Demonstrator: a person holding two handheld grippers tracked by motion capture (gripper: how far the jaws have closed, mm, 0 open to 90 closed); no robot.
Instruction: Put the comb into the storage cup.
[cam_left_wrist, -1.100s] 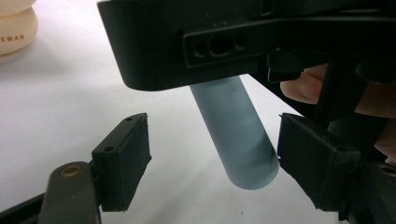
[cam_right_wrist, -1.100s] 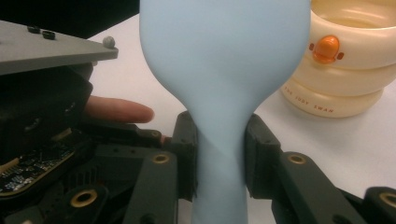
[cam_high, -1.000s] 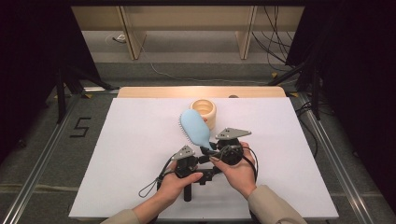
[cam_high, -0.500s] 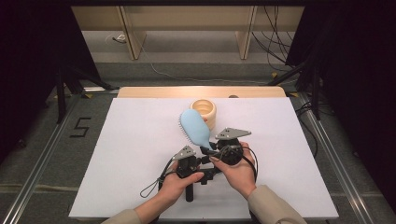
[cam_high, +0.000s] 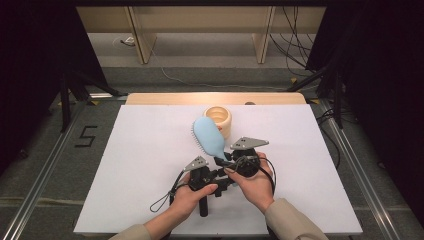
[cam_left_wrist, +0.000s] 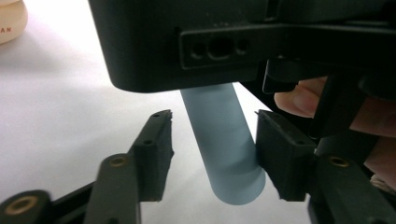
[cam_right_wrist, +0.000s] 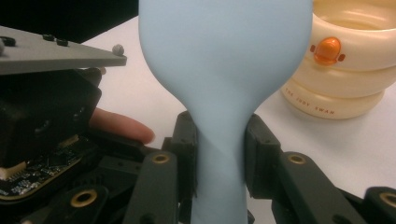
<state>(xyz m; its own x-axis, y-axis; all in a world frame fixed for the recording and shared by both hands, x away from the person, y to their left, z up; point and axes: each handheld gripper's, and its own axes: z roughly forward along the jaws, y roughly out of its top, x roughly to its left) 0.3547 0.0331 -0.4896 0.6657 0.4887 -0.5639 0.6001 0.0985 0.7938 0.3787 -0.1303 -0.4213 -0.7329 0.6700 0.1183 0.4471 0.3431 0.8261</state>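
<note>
Pale blue hairbrush (cam_high: 209, 138), matte plastic, oval paddle head narrowing to a round handle. Held off the white surface (cam_high: 140, 165), head raised and angled away toward the far side, bristles along its left edge. Handle neck clamped between the right gripper (cam_right_wrist: 219, 154) fingers; blunt handle end (cam_left_wrist: 229, 158) sits between the left gripper (cam_left_wrist: 212, 154) fingers, touching one.
</note>
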